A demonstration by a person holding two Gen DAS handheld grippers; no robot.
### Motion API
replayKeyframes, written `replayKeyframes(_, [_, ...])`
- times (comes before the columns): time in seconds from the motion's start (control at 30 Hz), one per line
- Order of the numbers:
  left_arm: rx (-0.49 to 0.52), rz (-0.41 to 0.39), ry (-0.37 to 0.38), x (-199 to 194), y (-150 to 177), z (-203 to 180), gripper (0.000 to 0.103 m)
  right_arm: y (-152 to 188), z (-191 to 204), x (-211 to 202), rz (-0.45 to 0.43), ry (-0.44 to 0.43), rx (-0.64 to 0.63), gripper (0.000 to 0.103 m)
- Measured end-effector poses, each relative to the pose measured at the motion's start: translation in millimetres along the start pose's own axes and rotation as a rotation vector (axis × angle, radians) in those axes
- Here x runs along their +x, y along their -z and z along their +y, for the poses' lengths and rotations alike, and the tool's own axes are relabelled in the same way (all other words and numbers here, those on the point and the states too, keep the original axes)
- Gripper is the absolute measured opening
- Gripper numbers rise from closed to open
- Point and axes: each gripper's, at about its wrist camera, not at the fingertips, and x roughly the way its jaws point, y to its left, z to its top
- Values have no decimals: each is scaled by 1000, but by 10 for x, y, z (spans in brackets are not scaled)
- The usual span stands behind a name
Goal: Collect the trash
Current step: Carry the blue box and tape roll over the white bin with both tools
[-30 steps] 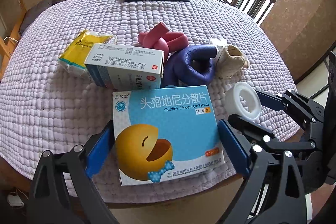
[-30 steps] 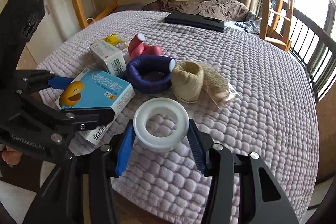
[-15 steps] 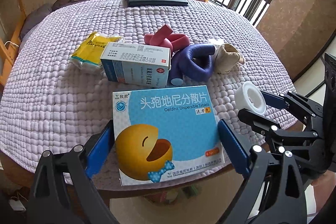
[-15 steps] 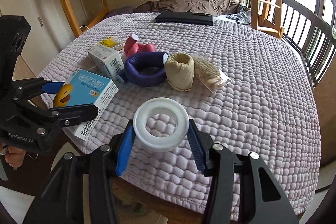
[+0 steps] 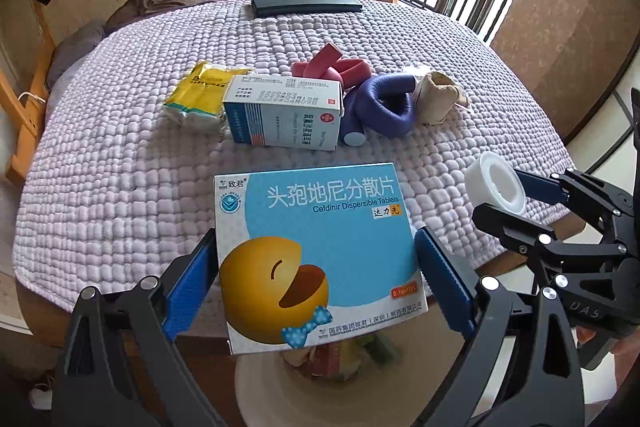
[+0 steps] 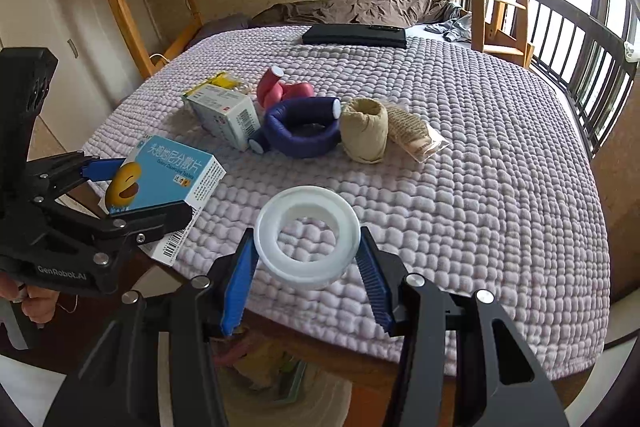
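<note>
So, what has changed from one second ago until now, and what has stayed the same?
Both grippers have pulled back from the bed toward its near edge, so a white bin with trash now shows below. The left gripper still clamps the blue tablet box; the right gripper still clamps the white ring. The other items on the bed have not moved.

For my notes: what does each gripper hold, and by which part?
Left gripper: blue medicine box, by its side edges. Right gripper: white tape ring, across its outer rim.
</note>
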Motion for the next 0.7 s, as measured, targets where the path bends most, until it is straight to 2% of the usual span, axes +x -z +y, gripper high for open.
replayKeyframes(0.7, [69,1,10,-377,350,55,96,316,281,-295,14,19,47,49])
